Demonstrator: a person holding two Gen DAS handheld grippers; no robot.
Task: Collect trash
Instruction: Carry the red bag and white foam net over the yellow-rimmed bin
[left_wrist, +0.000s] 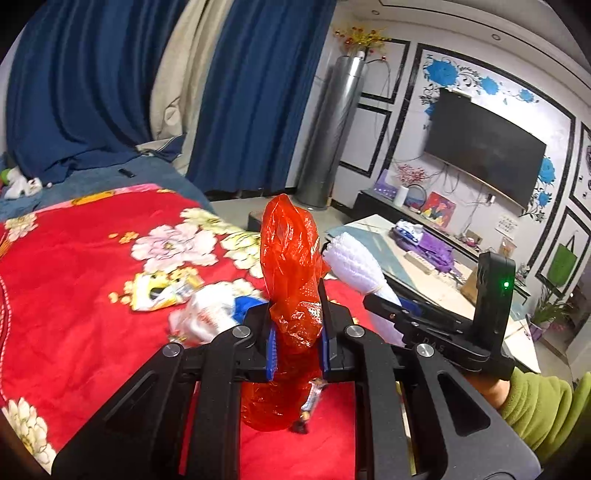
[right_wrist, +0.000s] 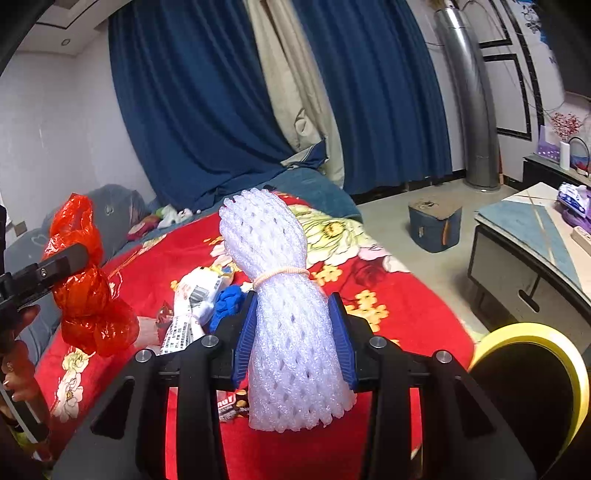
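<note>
Left wrist view: the left gripper (left_wrist: 295, 341) is clamped on a crumpled red plastic bag (left_wrist: 291, 266), lifted above the red flowered blanket (left_wrist: 74, 295); the bag hides a snack wrapper (left_wrist: 314, 400).

Right wrist view: the right gripper (right_wrist: 293, 334) squeezes a white foam net bundle (right_wrist: 284, 314). The yellow-rimmed bin (right_wrist: 535, 384) is cut off.
</note>
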